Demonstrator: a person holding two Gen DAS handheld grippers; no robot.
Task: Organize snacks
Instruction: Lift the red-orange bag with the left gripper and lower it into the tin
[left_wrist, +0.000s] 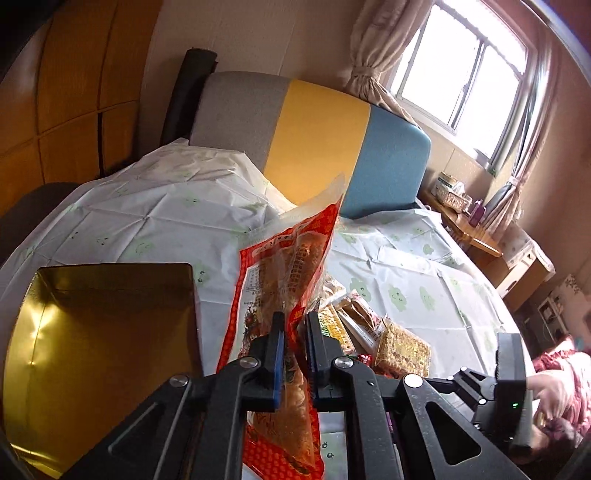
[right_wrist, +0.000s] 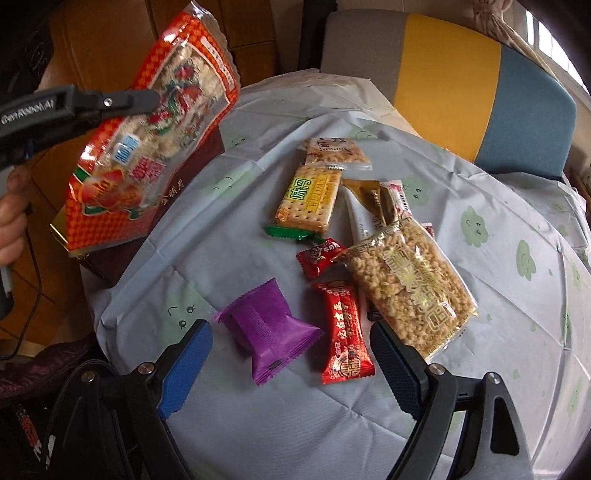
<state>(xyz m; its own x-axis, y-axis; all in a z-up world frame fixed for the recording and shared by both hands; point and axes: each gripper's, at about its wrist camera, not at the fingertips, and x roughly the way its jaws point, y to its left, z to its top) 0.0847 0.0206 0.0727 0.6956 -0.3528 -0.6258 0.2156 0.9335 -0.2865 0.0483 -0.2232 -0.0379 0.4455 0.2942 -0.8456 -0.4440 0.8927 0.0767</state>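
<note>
Well, left gripper: clamped narrow on the big red snack bag, lifted clear of the table, apparently bound for the gold tin beside it.
Right gripper: jaws wide, empty, straddling the purple packet and red candy bar, likely next.
Remaining snacks: cracker pack and puffed-rice bag, clustered mid-table.
Room: bare tablecloth right; table edge close at left.

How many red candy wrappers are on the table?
2: a small red candy beside the cracker pack, and a longer red candy beside the purple packet. Others may be hidden.
</note>
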